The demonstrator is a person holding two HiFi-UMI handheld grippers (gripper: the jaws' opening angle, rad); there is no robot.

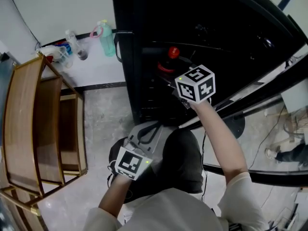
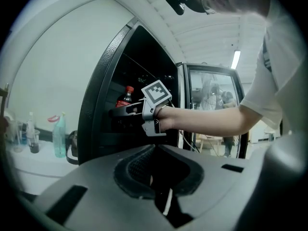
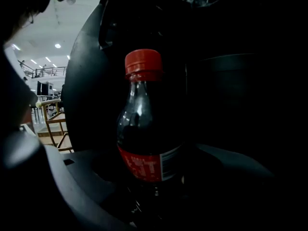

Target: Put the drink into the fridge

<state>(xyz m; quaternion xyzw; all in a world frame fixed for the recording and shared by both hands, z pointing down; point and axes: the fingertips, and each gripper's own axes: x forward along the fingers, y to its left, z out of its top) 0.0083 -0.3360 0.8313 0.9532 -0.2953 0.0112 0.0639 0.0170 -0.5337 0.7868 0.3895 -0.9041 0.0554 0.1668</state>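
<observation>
Left gripper [image 2: 154,150] fingers closed, empty; right gripper [image 3: 151,186] fingers clasp the drink [image 3: 144,129] between them.

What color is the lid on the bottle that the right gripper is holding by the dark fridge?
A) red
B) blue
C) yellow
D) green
A: the cap on the dark drink bottle held in the right gripper is bright red, and it shows red in the head view too.
</observation>
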